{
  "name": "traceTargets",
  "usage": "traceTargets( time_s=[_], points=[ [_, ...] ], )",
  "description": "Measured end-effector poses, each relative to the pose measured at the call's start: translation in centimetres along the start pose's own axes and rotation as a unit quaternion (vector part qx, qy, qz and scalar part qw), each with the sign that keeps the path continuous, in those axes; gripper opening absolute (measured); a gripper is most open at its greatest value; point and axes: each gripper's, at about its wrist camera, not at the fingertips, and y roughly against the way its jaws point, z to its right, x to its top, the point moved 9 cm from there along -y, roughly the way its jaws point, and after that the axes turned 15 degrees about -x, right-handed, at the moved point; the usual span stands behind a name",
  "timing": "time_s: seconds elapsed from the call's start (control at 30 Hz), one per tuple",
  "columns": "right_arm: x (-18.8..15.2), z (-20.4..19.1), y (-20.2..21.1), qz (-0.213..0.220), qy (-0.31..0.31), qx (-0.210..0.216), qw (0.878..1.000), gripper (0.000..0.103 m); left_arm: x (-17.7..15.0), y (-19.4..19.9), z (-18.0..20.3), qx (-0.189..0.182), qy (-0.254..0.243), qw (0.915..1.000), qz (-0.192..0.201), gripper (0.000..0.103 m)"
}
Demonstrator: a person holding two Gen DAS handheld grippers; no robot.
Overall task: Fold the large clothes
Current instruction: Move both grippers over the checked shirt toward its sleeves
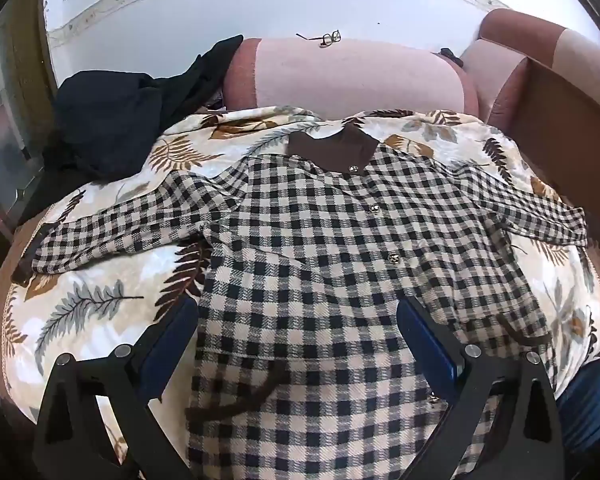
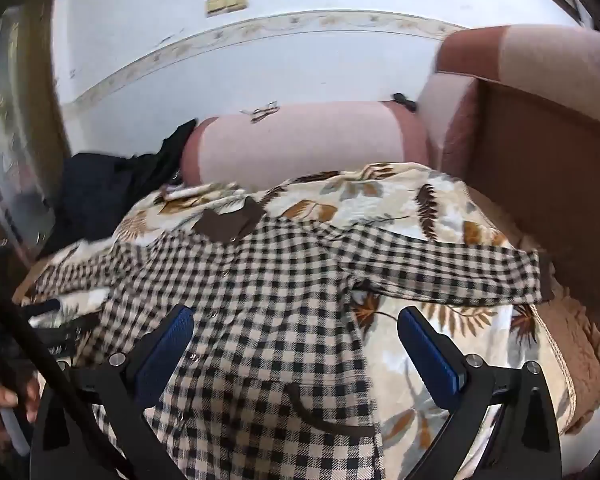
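Observation:
A large black-and-cream checked shirt (image 1: 320, 248) with a brown collar (image 1: 332, 148) lies spread flat, front up, on a leaf-print blanket (image 1: 92, 292). Both sleeves stretch out sideways. My left gripper (image 1: 296, 320) hovers open over the shirt's lower body, its blue pads clear of the cloth. In the right wrist view the same shirt (image 2: 268, 288) fills the middle, its right sleeve (image 2: 452, 272) reaching towards the sofa arm. My right gripper (image 2: 296, 332) stands open above the shirt's right side seam, holding nothing.
A pink and brown sofa back (image 1: 352, 76) runs behind the blanket, with spectacles (image 1: 330, 38) on top. Dark clothes (image 1: 112, 120) are heaped at the back left. A brown sofa arm (image 2: 540, 168) borders the right. A person's hand (image 2: 4, 404) shows at the lower left.

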Motion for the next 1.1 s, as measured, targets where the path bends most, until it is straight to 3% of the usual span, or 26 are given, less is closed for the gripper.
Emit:
traceTargets(
  time_s=[0.1, 0.73, 1.1],
  points=[
    [-1.0, 0.6, -1.0, -0.027, -0.010, 0.013, 0.999, 0.103, 0.0, 0.1, 0.6, 0.002, -0.002, 1.0000, -0.004, 0.099],
    [-2.4, 1.2, -3.0, -0.035, 0.003, 0.005, 0.999, 0.103, -0.6, -1.5, 0.2, 0.012, -0.006, 0.9998, -0.017, 0.099],
    [-2.5, 2.7, -4.2, -0.041, 0.003, -0.002, 0.999, 0.103, -0.3, -3.2, 3.2, -0.005, -0.017, 0.9993, -0.034, 0.099]
  ],
)
